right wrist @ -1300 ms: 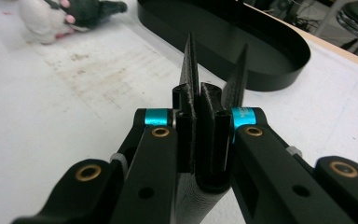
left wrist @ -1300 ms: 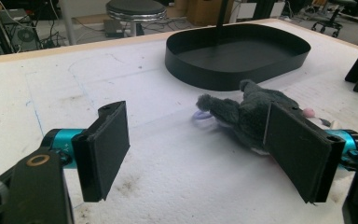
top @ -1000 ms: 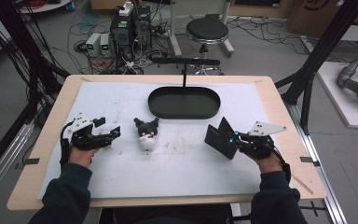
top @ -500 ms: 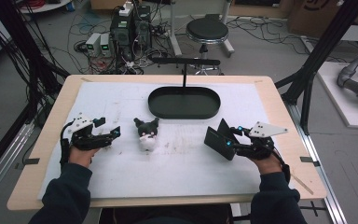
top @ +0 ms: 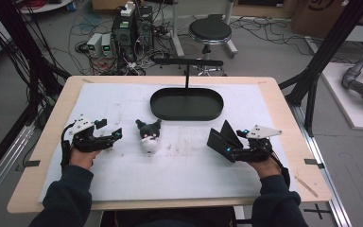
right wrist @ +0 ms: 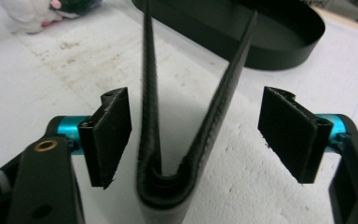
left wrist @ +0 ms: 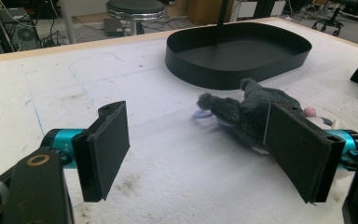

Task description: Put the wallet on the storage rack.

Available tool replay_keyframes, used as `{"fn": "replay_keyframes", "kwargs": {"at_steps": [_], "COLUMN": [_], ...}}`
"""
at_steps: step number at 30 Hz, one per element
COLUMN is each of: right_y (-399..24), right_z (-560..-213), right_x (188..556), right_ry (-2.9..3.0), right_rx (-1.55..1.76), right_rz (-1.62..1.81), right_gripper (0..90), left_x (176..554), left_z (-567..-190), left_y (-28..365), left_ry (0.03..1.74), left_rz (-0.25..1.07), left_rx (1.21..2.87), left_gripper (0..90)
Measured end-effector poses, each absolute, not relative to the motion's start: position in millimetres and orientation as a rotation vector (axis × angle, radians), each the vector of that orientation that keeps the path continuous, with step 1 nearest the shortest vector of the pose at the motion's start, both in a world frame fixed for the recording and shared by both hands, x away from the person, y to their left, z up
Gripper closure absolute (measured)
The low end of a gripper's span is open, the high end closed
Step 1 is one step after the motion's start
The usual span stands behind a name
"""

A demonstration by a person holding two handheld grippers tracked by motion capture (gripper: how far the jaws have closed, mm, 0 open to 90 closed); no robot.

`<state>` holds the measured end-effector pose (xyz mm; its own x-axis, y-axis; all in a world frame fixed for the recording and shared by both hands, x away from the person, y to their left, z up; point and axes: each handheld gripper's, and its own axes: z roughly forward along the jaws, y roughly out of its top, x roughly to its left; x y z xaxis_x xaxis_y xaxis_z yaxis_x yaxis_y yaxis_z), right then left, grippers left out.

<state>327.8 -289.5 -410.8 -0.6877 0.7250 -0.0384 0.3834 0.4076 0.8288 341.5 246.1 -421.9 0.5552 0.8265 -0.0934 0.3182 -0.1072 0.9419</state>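
A black folded leather piece stands on its fold on the white mat, its two leaves spread in a V. It stands between the pads of my right gripper, whose jaws have just been opening; neither pad presses on it. In the high view the folded piece stands at the right gripper's tip. My left gripper rests open on the mat with nothing between its jaws. A grey and white plush toy lies just beyond its right pad. From above, the plush lies to the right of the left gripper.
A black oval tray with a thin T-shaped stand sits at the back middle of the mat; its wall is just beyond the folded piece. Bare white mat lies between the plush and the right gripper. Wooden table edges frame the mat.
The right gripper's jaws have spread apart and let go of the black folded piece, whose leaves have sprung open into a V. The left gripper and the plush have not moved.
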Motion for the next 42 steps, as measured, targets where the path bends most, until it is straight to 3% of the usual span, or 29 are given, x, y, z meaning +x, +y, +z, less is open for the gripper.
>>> {"fn": "replay_keyframes", "kwargs": {"at_steps": [1,2,3,8,20,32,42], "right_y": [-291.4,-291.4,-292.7,-296.6,-283.8,-234.0,-203.4], "right_z": [-414.7,-414.7,-415.2,-410.6,-379.3,-350.4,-368.5], "right_x": [330.6,330.6,330.9,327.5,337.9,411.1,462.5], "right_ry": [2.300,2.300,2.325,2.313,2.162,2.159,2.156], "right_rx": [0.970,0.970,0.959,0.926,0.927,0.769,0.812], "right_rz": [1.164,1.164,1.176,1.214,1.332,1.226,1.120], "right_gripper": [39.9,39.9,48.7,76.1,78.5,78.4,78.3], "left_x": [341.4,341.4,341.4,341.4,342.3,342.7,343.1], "left_z": [-421.9,-421.8,-421.8,-421.8,-422.7,-422.8,-423.3], "left_y": [245.9,246.0,246.2,246.9,247.2,247.8,247.2], "left_ry": [0.970,0.970,0.971,0.976,0.981,0.978,0.974], "left_rz": [0.572,0.571,0.573,0.571,0.565,0.561,0.558], "left_rx": [1.682,1.681,1.678,1.679,1.677,1.671,1.676], "left_gripper": [22.3,22.3,22.3,22.3,22.3,22.3,22.3]}}
